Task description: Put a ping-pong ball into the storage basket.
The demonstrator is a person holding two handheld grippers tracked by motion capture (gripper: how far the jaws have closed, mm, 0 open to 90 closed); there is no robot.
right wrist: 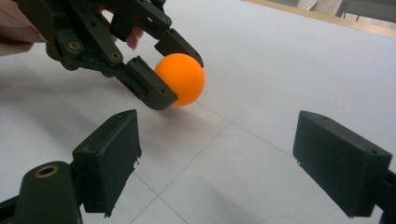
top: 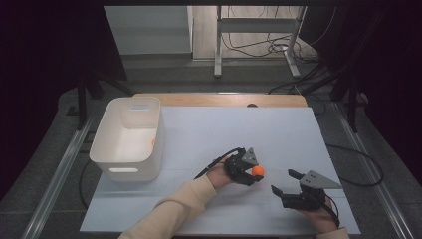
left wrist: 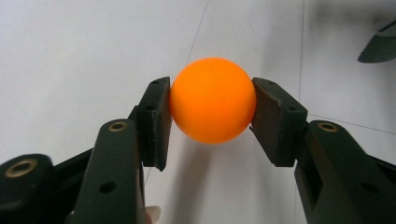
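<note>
Ball-carrying looks like the step in hand: the left gripper (left wrist: 212, 114) is clenched on an orange ball (left wrist: 213, 100), one pad pressed to each side of it, and in the right gripper view the ball (right wrist: 183, 78) seems to hang just clear of the white counter (right wrist: 289, 70) with its shadow under it. Taking the white bin (top: 130, 137) as the landmark, the ball (top: 258, 171) sits well to the right of it and somewhat nearer the person. Something small and orange shows inside the bin against its right wall; I cannot tell what it is. The right gripper (top: 285, 185) lies farther from the bin than the left one, its jaws spread wide with nothing between them. By my judgement the next move calls for carrying the ball leftward over the bin's rim, keeping the squeeze firm, since a smooth round ball could slip, then releasing above the opening.
</note>
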